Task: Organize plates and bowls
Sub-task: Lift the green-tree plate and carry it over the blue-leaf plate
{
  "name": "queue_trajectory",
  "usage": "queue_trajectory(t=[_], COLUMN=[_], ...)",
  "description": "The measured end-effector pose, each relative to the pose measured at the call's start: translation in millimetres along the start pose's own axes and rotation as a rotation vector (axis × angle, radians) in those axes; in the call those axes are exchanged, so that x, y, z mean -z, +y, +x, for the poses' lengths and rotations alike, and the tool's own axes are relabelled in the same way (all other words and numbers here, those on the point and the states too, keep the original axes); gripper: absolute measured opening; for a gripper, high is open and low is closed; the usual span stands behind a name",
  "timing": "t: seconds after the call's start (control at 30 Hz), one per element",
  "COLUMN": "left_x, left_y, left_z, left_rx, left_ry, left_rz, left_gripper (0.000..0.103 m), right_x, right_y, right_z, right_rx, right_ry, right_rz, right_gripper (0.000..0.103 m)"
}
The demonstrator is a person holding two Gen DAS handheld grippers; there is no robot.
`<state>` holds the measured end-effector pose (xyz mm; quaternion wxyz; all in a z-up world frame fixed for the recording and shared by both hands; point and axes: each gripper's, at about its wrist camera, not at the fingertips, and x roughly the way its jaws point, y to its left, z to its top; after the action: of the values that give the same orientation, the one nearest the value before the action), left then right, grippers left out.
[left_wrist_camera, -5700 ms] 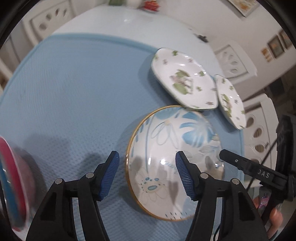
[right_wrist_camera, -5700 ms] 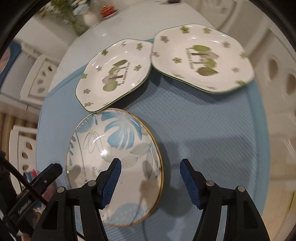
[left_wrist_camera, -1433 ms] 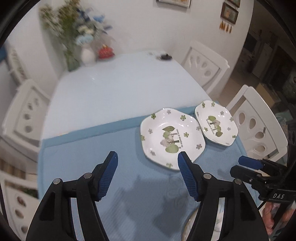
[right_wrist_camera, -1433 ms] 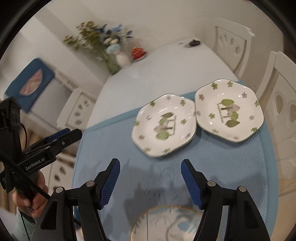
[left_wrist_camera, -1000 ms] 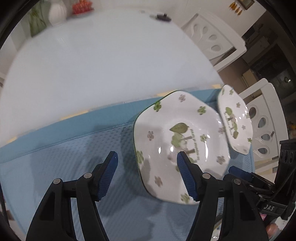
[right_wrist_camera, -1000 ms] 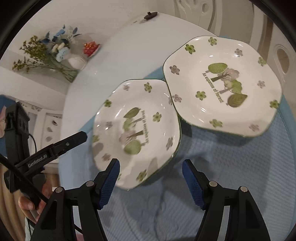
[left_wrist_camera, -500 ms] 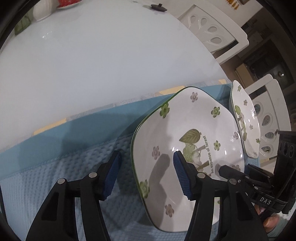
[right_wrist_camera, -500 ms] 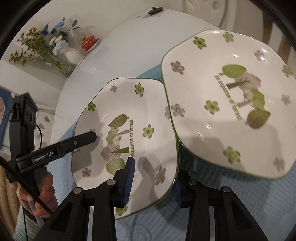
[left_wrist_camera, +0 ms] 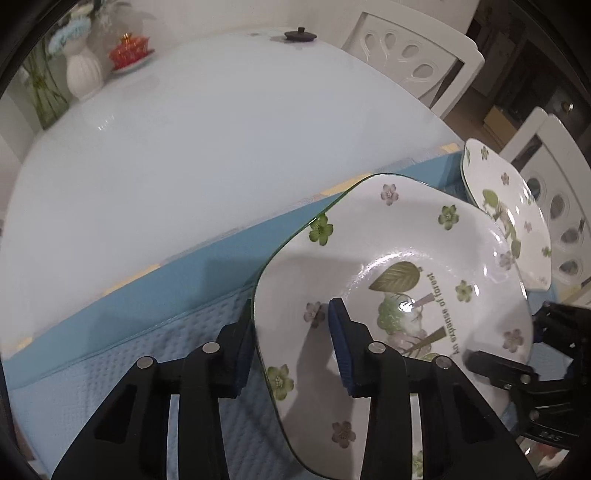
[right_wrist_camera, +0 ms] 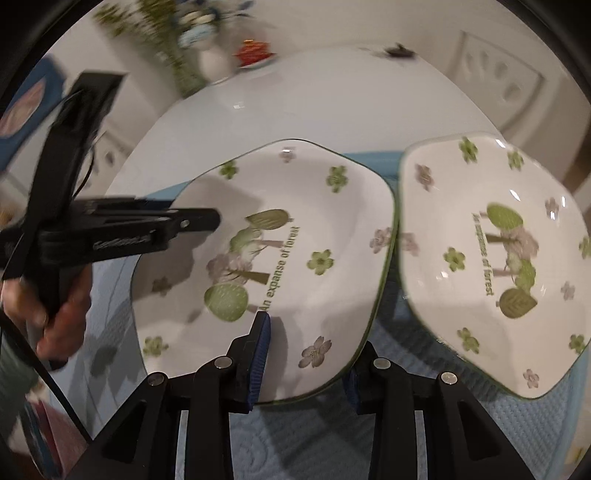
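Both tools clamp the glossy, hexagonal green-flowered plate [left_wrist_camera: 424, 258] by opposite rims, left tool [left_wrist_camera: 291, 347] and right tool [right_wrist_camera: 306, 354], above the waffle-textured blue mat [left_wrist_camera: 184, 350], beside its twin [right_wrist_camera: 491, 266].

— Where is there room to pass?
— The far half of the surface [left_wrist_camera: 207, 147] lies bare; only a vase [left_wrist_camera: 84, 75], a red dish [left_wrist_camera: 129, 51] and a small dark lid [left_wrist_camera: 300, 35] sit at its back edge.
— And near?
— Crowded — the second plate [right_wrist_camera: 495, 258] sits just beside the first plate [right_wrist_camera: 295, 236], with white chairs [left_wrist_camera: 413, 62] right.
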<state>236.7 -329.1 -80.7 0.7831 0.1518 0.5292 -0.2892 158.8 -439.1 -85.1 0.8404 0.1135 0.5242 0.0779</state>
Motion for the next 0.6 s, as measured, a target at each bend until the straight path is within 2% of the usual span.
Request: queue_trajectory(t=[0.27, 0.43, 0.6], left_x=[21.6, 30.7, 43.0], left_y=[-8.5, -21.3, -38.3], left_z=[-32.9, -64.9, -88.7], left_rx=[-0.054, -0.047, -0.039], left_ry=[-0.03, -0.074, -0.111], left_rz=[0.035, 0.018, -0.008], left_gripper=[0.034, 0.034, 0.034], right_x=[20.3, 26.9, 42.4], right_y=[22.9, 23.6, 26.1], right_z=[-19.7, -49.1, -79.6], right_rx=[-0.032, -0.054, -0.023], right_ry=[-0.002, -0.029, -0.054], right_rz=[-0.073, -0.044, -0.068], right_gripper=[0.034, 0.034, 0.034])
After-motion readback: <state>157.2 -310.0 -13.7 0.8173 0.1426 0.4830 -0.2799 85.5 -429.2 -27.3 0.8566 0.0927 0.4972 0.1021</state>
